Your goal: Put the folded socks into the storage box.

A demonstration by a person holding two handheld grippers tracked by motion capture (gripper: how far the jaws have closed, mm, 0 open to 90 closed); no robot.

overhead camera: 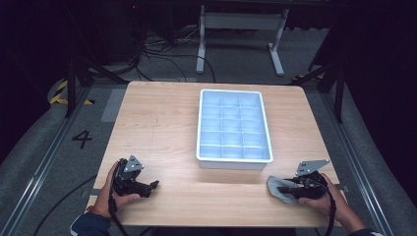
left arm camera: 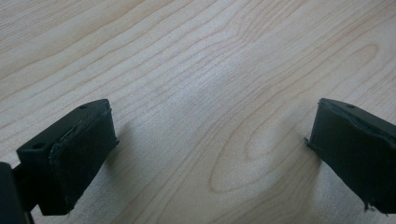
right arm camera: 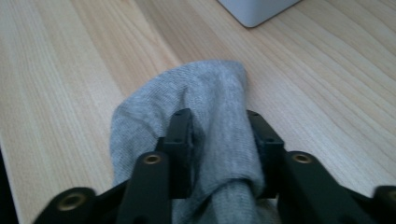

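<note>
A soft grey knitted cloth (right arm camera: 205, 121) sits bunched between the two black jaws of the right gripper (right arm camera: 219, 140), which pinch it from both sides; the fabric bulges up and forward past the jaw tips and rests on the wood. From above, the cloth (overhead camera: 280, 189) lies close to the front right corner of the light wooden table (overhead camera: 157, 123), just in front of the right front corner of the pale blue plastic tray (overhead camera: 234, 127) with its grid of small compartments, near it but not touching. The tray stands lengthwise in the middle of the table, nearer the right edge.

Around the table the floor is grey, with a painted number four at the left, black cables trailing at the back and a white metal frame (overhead camera: 241, 34) beyond the far edge.

The left gripper (overhead camera: 140, 184) lies low near the front left corner, held in the person's left hand (overhead camera: 115, 196); its jaws are spread wide over bare wood. The right hand (overhead camera: 327, 199) comes in from the front right corner, its gripper pointing left along the front edge.
</note>
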